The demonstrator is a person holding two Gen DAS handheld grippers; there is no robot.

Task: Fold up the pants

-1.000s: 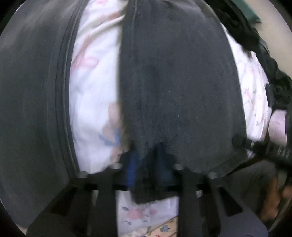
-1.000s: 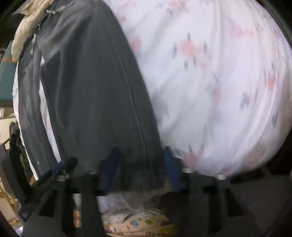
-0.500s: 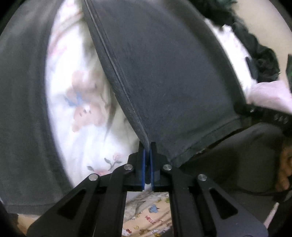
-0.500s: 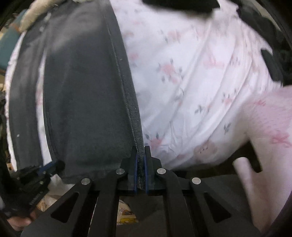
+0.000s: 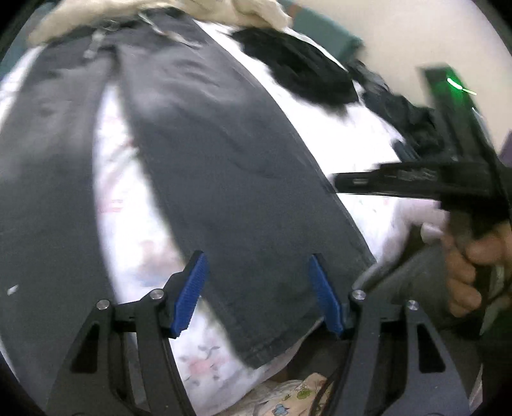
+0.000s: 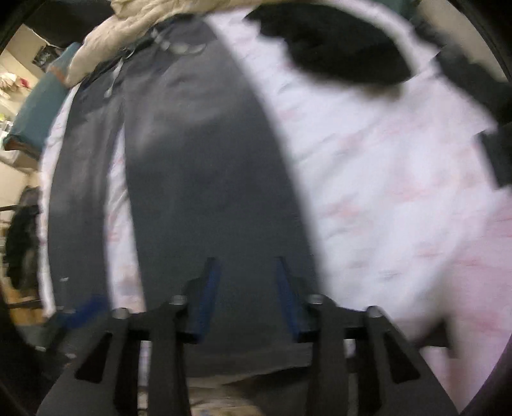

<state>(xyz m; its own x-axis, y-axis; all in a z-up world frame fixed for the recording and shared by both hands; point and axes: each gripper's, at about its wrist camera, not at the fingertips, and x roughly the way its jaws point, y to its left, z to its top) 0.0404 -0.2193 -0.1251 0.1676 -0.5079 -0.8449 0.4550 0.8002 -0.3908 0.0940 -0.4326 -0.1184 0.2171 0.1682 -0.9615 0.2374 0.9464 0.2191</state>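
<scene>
Dark grey pants point(image 5: 224, 179) lie flat on a white flowered bed sheet point(image 5: 134, 230), legs spread apart and the waist at the far end. My left gripper point(image 5: 256, 257) hovers above the hem of the right-hand leg, its jaws opening wide with nothing pinched between the blue pads point(image 5: 188, 294). In the right wrist view the same pants point(image 6: 208, 179) lie under my right gripper point(image 6: 246, 260), whose jaws are opening too, clear of the cloth. The right gripper point(image 5: 416, 179) also shows in the left wrist view, held in a hand point(image 5: 464, 272).
A cream cloth point(image 5: 192, 12) lies bunched beyond the waist. A black garment point(image 5: 297, 70) and more dark clothes point(image 5: 406, 112) sit on the sheet at the far right. A pink cover point(image 6: 464, 256) lies at the right, and a cartoon-print sheet point(image 5: 288, 400) at the near edge.
Half a second ago both grippers were shut on the hem corners of the right-hand leg. Both have let go, opened and risen, and the leg now lies flat.
</scene>
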